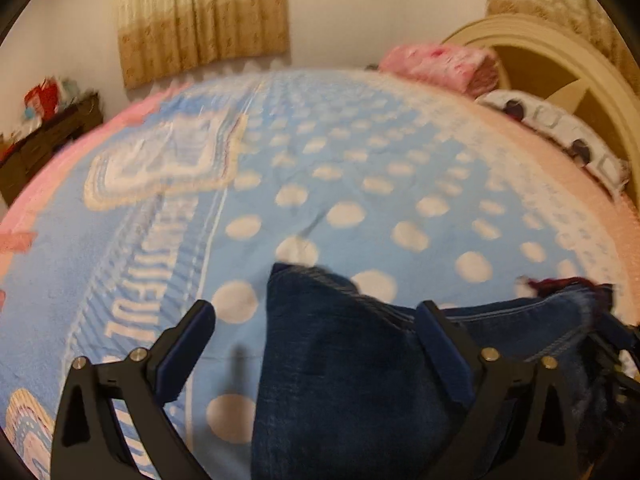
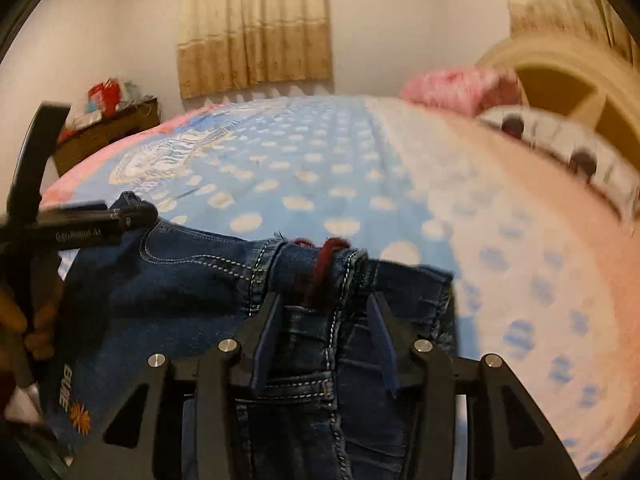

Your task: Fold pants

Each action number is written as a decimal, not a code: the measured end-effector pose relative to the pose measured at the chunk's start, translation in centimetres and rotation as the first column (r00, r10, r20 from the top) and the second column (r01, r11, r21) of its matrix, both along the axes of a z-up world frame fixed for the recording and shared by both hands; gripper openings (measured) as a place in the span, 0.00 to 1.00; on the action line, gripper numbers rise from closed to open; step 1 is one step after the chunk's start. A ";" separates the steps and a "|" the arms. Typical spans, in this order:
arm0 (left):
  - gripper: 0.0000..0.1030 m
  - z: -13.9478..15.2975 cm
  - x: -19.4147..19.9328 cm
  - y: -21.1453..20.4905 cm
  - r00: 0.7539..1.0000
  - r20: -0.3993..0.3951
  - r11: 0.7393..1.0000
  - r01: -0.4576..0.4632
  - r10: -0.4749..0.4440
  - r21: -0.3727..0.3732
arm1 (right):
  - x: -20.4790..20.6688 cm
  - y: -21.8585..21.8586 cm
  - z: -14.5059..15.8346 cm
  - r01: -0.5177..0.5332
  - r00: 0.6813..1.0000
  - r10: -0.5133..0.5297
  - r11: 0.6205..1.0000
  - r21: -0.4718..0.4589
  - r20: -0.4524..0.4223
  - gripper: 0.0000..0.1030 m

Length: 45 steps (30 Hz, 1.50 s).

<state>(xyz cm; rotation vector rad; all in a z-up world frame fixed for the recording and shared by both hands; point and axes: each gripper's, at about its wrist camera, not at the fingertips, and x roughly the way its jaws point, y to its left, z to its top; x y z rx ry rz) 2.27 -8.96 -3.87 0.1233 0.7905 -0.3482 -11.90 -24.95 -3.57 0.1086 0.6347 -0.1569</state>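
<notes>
Dark blue jeans [image 1: 340, 360] lie on the blue polka-dot bedspread [image 1: 360, 184]. My left gripper [image 1: 316, 312] is open, its fingers wide apart over one corner of the denim. In the right wrist view the jeans [image 2: 180, 280] show a waistband with white stitching and a red yarn [image 2: 320, 268] looped on it. My right gripper [image 2: 324, 312] has its fingers closed in on the waistband fabric and holds it. The left gripper [image 2: 132, 214] shows at the left edge of that view, over the jeans' far corner.
The bed fills both views. Pink folded bedding [image 1: 440, 64] and a patterned pillow [image 1: 560, 132] lie by the cream headboard [image 1: 560, 60] at the right. A dark cabinet with clutter [image 1: 48, 132] stands at the left. Curtains [image 1: 200, 20] hang on the far wall.
</notes>
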 end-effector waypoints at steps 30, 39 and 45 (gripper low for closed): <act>1.00 3.4 -3.2 1.8 0.989 0.139 0.998 -0.054 0.050 0.023 | 0.7 8.4 2.6 -0.322 0.943 0.322 0.947 -0.013 0.084 0.01; 1.00 -1.3 1.3 2.1 0.995 -0.094 0.996 -0.052 0.046 -0.069 | 0.2 1.7 -1.8 -0.167 0.986 0.166 0.974 0.153 0.021 0.00; 1.00 -1.4 0.6 2.0 0.996 -0.090 0.996 -0.028 0.019 -0.090 | -3.7 -2.0 -3.7 -0.149 0.984 0.096 0.905 0.398 0.150 0.00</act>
